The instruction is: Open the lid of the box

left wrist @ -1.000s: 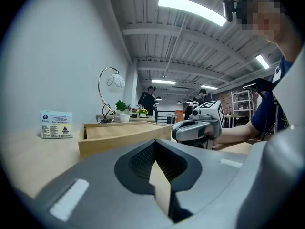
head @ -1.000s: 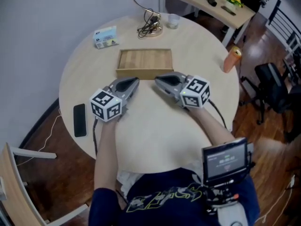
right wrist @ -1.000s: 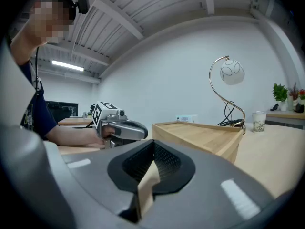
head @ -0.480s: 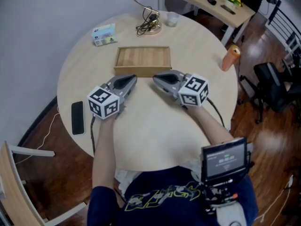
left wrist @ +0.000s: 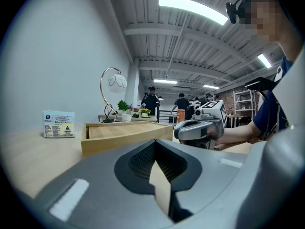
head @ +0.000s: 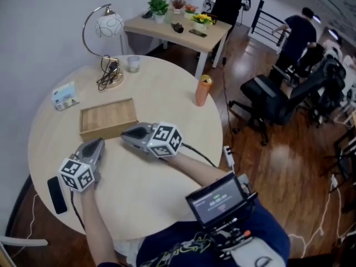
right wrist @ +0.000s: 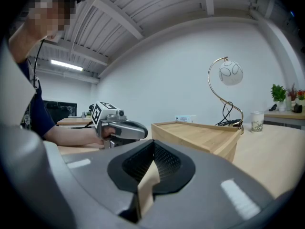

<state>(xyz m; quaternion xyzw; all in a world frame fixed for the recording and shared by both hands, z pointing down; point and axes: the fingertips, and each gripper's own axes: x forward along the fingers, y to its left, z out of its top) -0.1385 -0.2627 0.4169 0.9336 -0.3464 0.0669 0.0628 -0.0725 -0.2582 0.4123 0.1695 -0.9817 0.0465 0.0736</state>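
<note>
Not started yet tbh: the flat pale wooden box (head: 108, 117) looks unopened, grey left gripper (head: 95, 146) and right gripper (head: 127, 136) both closed, empty, just beside it.

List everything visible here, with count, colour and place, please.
round table: one, pale wood, centre.
wooden box: one, light wood, on table before both grippers.
lamp: one, white globe, table's far edge.
cup: one, clear, beside lamp.
packet: one, white-blue, left of box.
bottle: one, orange, table's right edge.
phone: one, black, table's near-left edge.
side table: one, pale, behind, bearing plants.
left gripper: one, grey, shut, empty.
right gripper: one, grey, shut, empty.
</note>
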